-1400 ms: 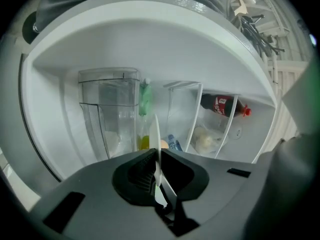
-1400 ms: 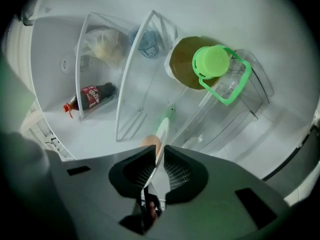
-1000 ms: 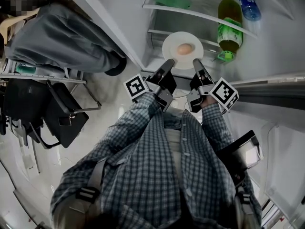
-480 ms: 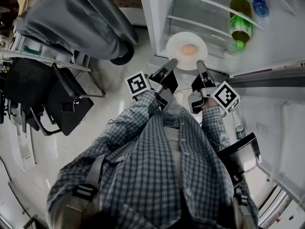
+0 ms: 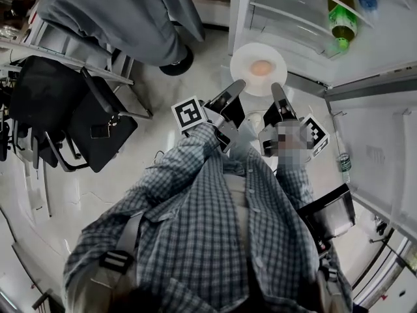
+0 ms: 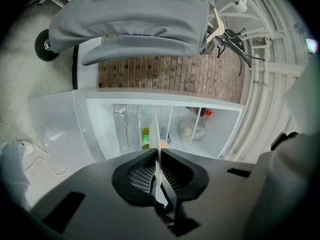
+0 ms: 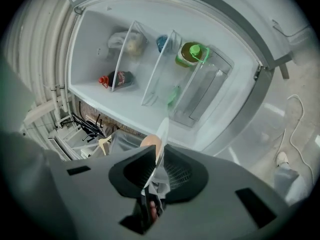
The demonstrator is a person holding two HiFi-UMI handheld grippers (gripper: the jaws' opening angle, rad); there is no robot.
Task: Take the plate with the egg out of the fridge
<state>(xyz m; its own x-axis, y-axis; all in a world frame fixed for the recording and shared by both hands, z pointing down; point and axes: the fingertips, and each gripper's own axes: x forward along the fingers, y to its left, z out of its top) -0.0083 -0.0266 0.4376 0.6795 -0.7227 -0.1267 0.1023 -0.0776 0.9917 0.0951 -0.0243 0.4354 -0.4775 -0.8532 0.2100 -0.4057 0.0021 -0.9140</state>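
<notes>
The open fridge (image 5: 238, 18) stands ahead of both tools, its shelves beyond their tips and a green bottle (image 5: 342, 22) far off to the right of them. The white plate (image 5: 242, 72) hangs between the two tools, over the floor (image 5: 195, 77) and apparently clear of the shelves. The left hand-held gripper (image 5: 236, 87) is clamped on the plate's near-left rim and the right hand-held gripper (image 5: 276, 90) on its near-right rim; each gripper view shows the thin rim pinched edge-on between the pads. The egg (image 5: 261, 68) lies loose at the plate's centre, just ahead of both tips.

The carrying-out step looks nearly complete. What remains calls for both grips moving together with the plate level, since any tilt could roll the egg.
</notes>
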